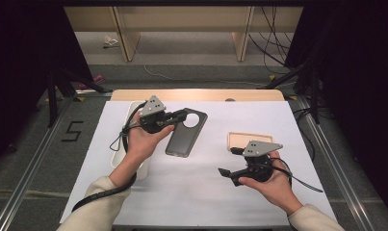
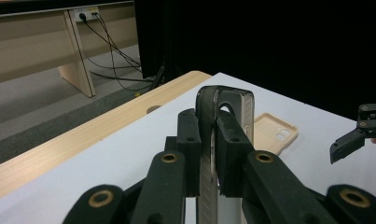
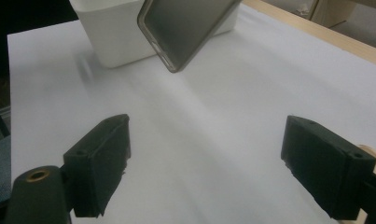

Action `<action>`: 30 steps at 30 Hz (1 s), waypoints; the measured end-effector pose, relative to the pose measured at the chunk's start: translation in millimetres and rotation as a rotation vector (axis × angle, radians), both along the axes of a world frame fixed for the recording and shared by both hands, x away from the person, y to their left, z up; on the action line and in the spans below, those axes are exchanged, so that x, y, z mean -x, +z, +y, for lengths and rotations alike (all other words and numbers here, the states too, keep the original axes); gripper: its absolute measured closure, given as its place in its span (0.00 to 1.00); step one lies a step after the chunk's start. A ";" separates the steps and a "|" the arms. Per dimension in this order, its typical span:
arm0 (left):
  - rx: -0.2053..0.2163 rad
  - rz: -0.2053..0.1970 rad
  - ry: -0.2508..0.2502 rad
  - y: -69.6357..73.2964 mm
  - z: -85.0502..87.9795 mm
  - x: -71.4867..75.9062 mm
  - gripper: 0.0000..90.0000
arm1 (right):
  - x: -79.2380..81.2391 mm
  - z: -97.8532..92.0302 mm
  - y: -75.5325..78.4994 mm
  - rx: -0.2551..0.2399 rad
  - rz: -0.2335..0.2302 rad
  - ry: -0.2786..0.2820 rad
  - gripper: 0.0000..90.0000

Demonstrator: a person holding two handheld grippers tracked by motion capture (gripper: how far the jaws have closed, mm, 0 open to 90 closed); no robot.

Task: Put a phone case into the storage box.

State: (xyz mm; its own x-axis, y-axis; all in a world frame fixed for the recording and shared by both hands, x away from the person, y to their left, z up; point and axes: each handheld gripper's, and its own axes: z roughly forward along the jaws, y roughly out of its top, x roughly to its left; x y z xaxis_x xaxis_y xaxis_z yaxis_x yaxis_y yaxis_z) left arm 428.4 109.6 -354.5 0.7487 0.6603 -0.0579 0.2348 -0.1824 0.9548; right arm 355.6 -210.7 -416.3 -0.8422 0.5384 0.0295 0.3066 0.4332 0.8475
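From the high view, a desk [image 1: 196, 192] with a white cover and a pale wooden far edge stands on grey floor, with wooden furniture legs and loose cables behind it and black drapes at both sides. The left tool [image 1: 181, 115] pinches a dark phone case [image 1: 186, 132] near its round-holed end; the case's long axis runs from far right to near left, the hole end farthest from the person. A white bin [image 1: 129, 139] sits just left of that hand. A beige phone case [image 1: 239, 139] lies flat just beyond the right tool [image 1: 225, 172], which is spread and holds nothing.

In the left gripper view, the dark phone case [image 2: 225, 107] stands on edge between the pressed pads, reaching away along the jaws. The beige phone case [image 2: 274, 133] lies beyond it and the right tool [image 2: 346, 144] is at right.

In the right gripper view, the jaws stand wide apart over bare white cover; the dark phone case [image 3: 185, 28] hangs tilted well ahead, in front of the white bin [image 3: 111, 32].
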 end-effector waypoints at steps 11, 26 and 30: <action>0.045 -0.022 0.021 11.1 20.3 -2.9 0.90 | -1.1 -5.4 -2.0 -0.009 0.001 -0.006 0.18; 0.064 -0.046 0.069 21.0 41.9 -8.7 0.90 | -3.1 -14.9 -1.0 -0.024 -0.002 -0.024 0.18; 0.070 -0.057 0.075 24.5 47.0 -9.3 0.90 | -3.1 -19.0 -0.7 -0.026 -0.004 -0.029 0.18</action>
State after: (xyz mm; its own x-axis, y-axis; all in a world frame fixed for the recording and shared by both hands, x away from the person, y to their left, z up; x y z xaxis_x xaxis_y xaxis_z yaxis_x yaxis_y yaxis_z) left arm 437.6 156.6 -330.0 0.7006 0.7106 -0.0647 0.1906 -0.0991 0.9766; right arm 358.7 -229.7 -417.1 -0.8264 0.5616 0.0408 0.3154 0.4016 0.8598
